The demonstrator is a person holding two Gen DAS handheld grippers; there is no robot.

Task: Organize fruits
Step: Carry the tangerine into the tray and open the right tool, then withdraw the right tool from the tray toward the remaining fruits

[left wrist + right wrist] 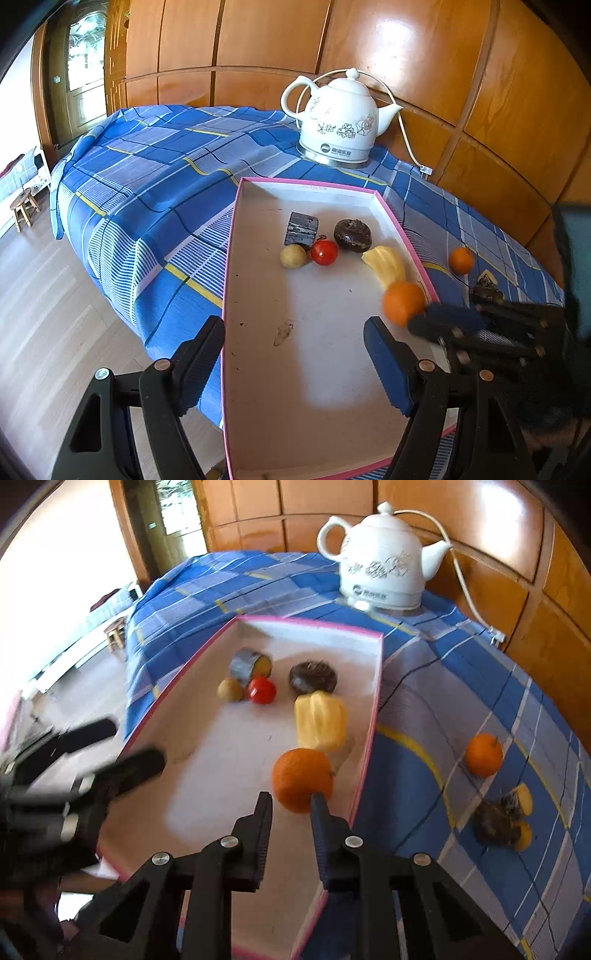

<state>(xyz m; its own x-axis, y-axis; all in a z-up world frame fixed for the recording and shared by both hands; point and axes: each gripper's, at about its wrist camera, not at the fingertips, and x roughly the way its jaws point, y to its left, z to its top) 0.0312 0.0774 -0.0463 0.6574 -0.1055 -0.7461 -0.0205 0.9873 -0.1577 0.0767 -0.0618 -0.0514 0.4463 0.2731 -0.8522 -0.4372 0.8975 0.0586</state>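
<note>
A white tray with a pink rim (pixel 236 206) (pixel 376 686) lies on the blue checked cloth. In it are a dark cut piece (pixel 301 229), a small tan fruit (pixel 293 256), a tomato (pixel 324 252), a dark round fruit (pixel 352 235), a yellow fruit (pixel 386 264) and an orange (pixel 402 302) (pixel 303 779). My right gripper (pixel 290 797) (pixel 421 321) is shut with nothing between its fingers; the orange lies just beyond the tips, against the right one. My left gripper (pixel 295 325) (pixel 125 744) stands open and holds nothing, its fingers either side of the tray's left wall.
A second orange (pixel 461 260) (pixel 483 755) and dark cut fruit pieces (pixel 502 819) lie on the cloth right of the tray. A white kettle (pixel 340 122) with its cord stands behind the tray by the wooden wall. The table's edge drops to the floor on the left.
</note>
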